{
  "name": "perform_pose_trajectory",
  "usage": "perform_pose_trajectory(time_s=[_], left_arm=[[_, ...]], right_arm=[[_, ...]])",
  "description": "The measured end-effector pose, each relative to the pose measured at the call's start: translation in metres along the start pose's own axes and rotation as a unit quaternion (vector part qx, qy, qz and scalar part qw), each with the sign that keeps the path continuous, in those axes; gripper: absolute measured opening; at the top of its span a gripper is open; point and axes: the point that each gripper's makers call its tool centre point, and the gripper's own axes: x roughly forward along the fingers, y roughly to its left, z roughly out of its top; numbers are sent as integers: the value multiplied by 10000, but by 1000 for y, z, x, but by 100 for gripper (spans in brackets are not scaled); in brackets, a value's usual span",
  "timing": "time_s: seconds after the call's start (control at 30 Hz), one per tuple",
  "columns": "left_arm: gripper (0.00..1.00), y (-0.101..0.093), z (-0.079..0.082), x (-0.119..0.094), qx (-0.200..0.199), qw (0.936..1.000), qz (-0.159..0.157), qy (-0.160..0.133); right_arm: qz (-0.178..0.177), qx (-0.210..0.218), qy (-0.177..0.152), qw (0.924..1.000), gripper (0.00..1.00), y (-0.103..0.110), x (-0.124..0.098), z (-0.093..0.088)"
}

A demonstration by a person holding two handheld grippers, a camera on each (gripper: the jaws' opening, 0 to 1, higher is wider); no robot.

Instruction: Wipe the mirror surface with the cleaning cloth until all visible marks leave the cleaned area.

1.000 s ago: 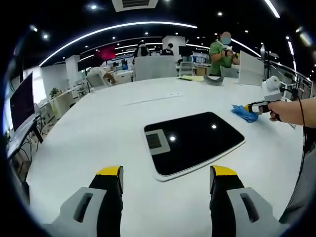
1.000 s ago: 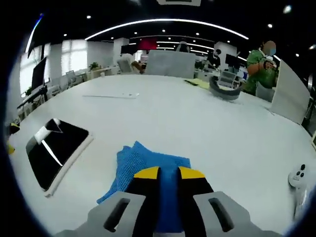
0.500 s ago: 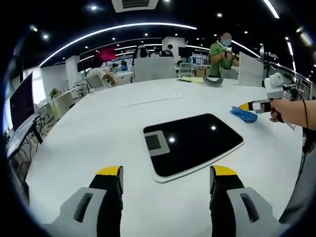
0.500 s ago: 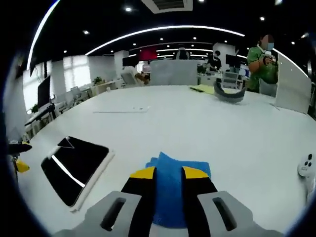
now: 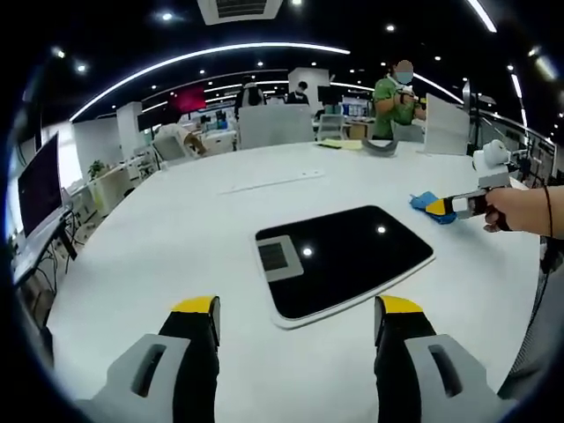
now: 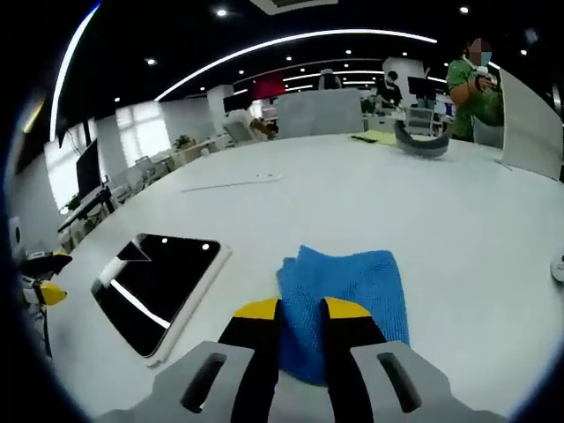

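Observation:
The mirror (image 5: 344,260), a dark glossy rectangle with a white rim, lies flat on the white table (image 5: 176,229) and reflects ceiling lights. My left gripper (image 5: 298,308) stands open just short of its near edge, with nothing between the jaws. Beyond the mirror's right corner, my right gripper (image 5: 443,207) holds the blue cleaning cloth (image 5: 423,201). In the right gripper view, the right gripper (image 6: 301,310) is shut on the near edge of the blue cloth (image 6: 348,282), which spreads out ahead of the jaws. The mirror (image 6: 159,282) lies to its left, apart from the cloth.
A thin white strip (image 5: 273,179) lies on the table beyond the mirror. A grey curved object (image 6: 423,145) and white partition boards (image 5: 448,123) stand at the far side, with people behind them. A person's hand (image 5: 520,211) holds the right gripper. A monitor (image 5: 40,181) stands at left.
My right gripper has lifted the blue cloth and swung toward the mirror, which now looks larger and nearer in the right gripper view. The left gripper and the mirror have stayed put.

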Motion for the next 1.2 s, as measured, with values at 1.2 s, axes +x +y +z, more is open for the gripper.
perform_pose_trajectory(time_s=[1.2], left_arm=[[77, 1, 17, -2, -197, 9979, -172, -589]], right_arm=[[518, -103, -987, 9937, 37, 3, -56, 24]])
